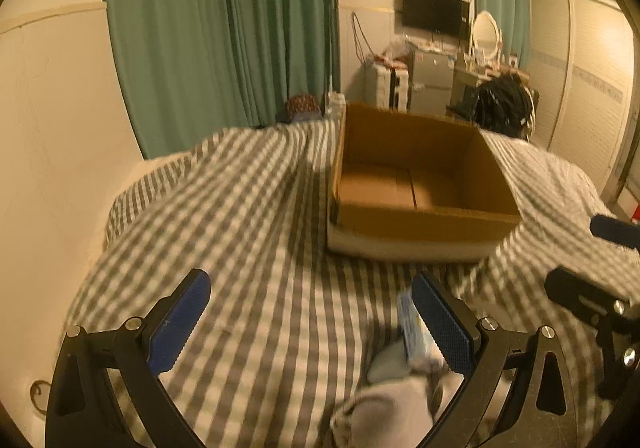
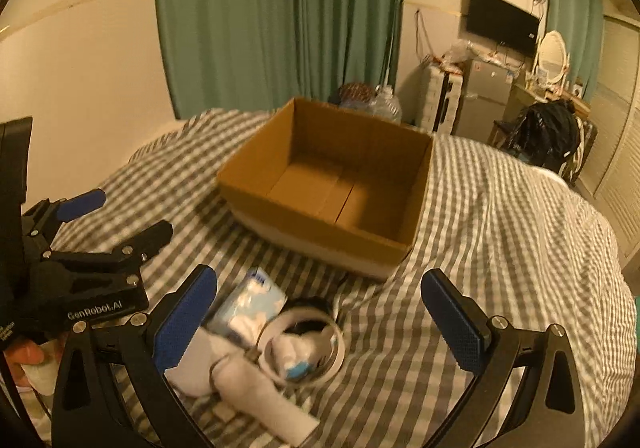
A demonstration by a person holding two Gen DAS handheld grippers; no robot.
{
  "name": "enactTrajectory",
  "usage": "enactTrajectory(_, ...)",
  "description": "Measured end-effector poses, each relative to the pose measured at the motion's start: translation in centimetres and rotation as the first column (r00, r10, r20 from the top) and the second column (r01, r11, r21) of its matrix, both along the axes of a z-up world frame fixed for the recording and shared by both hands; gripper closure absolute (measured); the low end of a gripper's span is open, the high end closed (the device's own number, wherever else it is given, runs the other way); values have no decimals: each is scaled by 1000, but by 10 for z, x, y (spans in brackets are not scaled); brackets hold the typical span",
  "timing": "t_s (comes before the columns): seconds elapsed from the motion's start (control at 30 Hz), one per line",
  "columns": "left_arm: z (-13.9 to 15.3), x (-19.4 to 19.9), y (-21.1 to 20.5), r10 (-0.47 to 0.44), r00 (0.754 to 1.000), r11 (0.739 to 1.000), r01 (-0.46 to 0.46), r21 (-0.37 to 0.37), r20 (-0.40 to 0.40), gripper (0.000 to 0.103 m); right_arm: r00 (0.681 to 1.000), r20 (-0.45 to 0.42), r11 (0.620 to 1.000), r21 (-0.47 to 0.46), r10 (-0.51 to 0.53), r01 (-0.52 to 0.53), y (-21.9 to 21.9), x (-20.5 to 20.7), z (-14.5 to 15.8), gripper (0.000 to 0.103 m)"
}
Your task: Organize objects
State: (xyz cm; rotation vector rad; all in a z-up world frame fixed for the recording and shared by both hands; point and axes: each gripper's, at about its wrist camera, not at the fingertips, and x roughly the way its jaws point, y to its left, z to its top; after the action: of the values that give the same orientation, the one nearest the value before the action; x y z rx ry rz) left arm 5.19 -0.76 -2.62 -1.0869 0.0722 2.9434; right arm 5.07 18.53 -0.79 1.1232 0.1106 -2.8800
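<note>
**A:** What are you working over?

**B:** A bed under a grey-and-white checked cover (image 2: 500, 232), rumpled into folds. An open cardboard box (image 2: 332, 184) sits on it ahead of both your tools, showing only its bare bottom. Behind it hang green curtains (image 2: 280, 16); farther right there is a wall-mounted black screen (image 2: 502, 22), a small grey fridge (image 2: 482, 96), an oval mirror (image 2: 552, 50) and a chair draped in something dark (image 2: 548, 132).

**A:** What can't you make out?

**B:** Both views are blurred, so the print on the light-blue packet (image 2: 250, 304) is unreadable. In the left wrist view your right finger hides most of that packet (image 1: 412, 328). The white cloth bundle (image 2: 240, 380) runs off the lower edge, and whatever small blue thing lies inside the white ring (image 2: 302, 344) is too soft to name.

**A:** Where do the things lie relative to my grippers?

**B:** Your right gripper (image 2: 320, 312) is spread wide, nothing between its pads. The ring and bundle lie on the cover within its span; the packet sits just beside its left finger. Your left gripper (image 1: 310, 318) is also wide open and holds nothing; the packet and bundle (image 1: 384, 408) are at its right finger, though I cannot tell if they touch. The box is well beyond both.
</note>
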Motion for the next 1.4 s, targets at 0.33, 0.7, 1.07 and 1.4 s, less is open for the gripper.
enactTrajectory(0.33, -52, 32, 17, -125, 979, 991, 132, -35, 164, 0, 993, 121, 999, 40, 2, -7, 5, 14, -27, 0)
enactTrajectory(0.7, -89, 38, 40, -296, 926, 953, 302, 11, 234, 33, 981, 196, 999, 31, 10, -16, 7, 17, -50, 0)
enactTrajectory(1.07, -57, 50, 5, -270, 951, 961, 257, 104, 149, 46, 945, 317, 997, -40, 80, -71, -7, 11, -80, 4)
enactTrajectory(1.4, -53, 52, -13, -247, 958, 966, 233, 113, 143, 46, 885, 434, 986, -46, 166, -162, -44, 2, -120, 37)
